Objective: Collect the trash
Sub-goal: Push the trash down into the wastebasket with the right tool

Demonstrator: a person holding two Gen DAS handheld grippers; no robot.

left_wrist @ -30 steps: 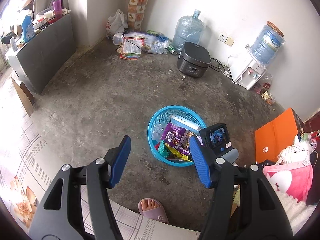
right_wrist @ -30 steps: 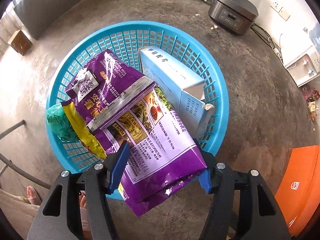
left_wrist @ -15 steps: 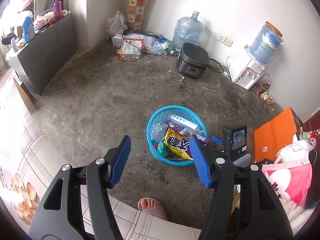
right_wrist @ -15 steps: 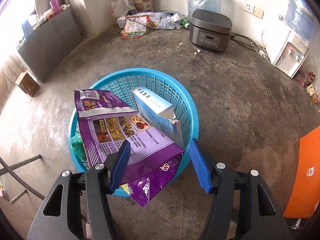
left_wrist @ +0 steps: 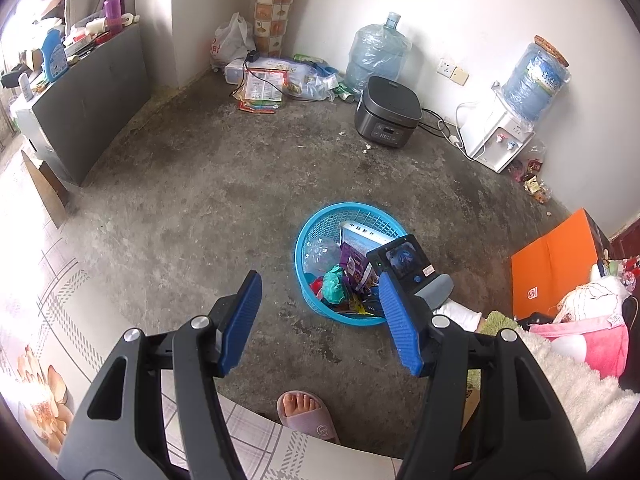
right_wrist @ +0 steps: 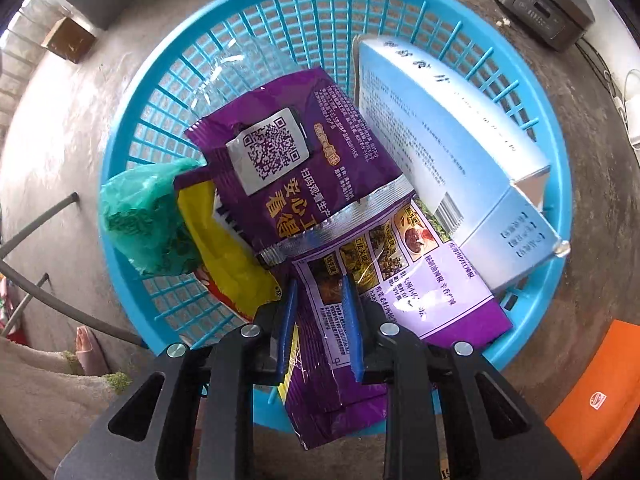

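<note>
You held the right gripper [right_wrist: 318, 320] pointing down into the blue basket [right_wrist: 132, 128] on the floor, its jaws closing around the purple packet [right_wrist: 360, 312], probably to seat overhanging trash inside. Your left gripper [left_wrist: 320, 324] waited nearby, jaws wide and empty.

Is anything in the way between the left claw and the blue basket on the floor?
Nothing visible on the floor. The left claw stands open above bare concrete, and the blue basket lies just ahead. Only the right claw's camera unit hangs over the basket's near right side.
</note>
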